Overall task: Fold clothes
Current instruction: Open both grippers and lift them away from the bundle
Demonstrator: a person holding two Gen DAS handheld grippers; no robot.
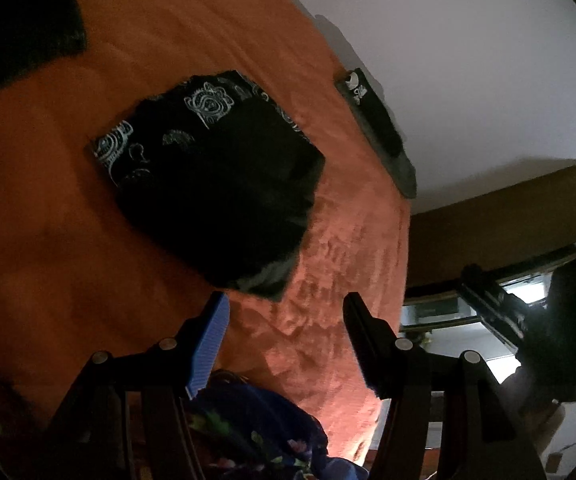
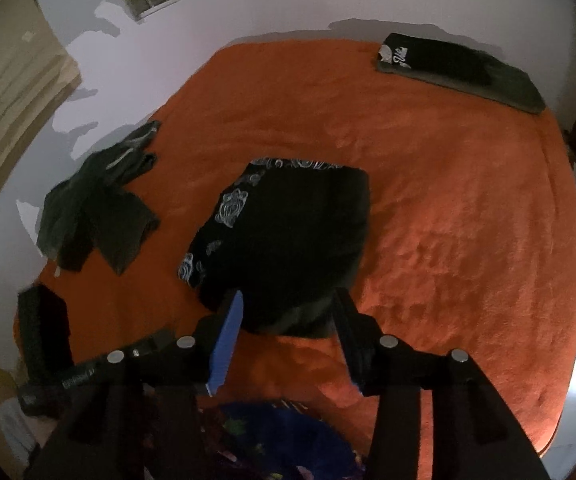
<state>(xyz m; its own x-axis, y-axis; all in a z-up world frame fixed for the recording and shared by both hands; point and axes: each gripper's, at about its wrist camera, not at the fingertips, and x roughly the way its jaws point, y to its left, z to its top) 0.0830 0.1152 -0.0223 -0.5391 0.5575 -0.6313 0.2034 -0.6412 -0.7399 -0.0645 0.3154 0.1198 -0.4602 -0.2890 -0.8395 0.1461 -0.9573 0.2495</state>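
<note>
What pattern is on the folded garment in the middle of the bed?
Black folded garment with pale swirling line motifs along one edge, clearest in the left wrist view.

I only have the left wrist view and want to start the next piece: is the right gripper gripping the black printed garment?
Observer: No. The right gripper is open, with its fingertips either side of the black printed garment's near edge and the pads not pressing.
Operator: Is anything unfolded?
Observer: Yes. In the right wrist view, a crumpled dark grey garment lies near the left edge of the orange bedcover.
</note>
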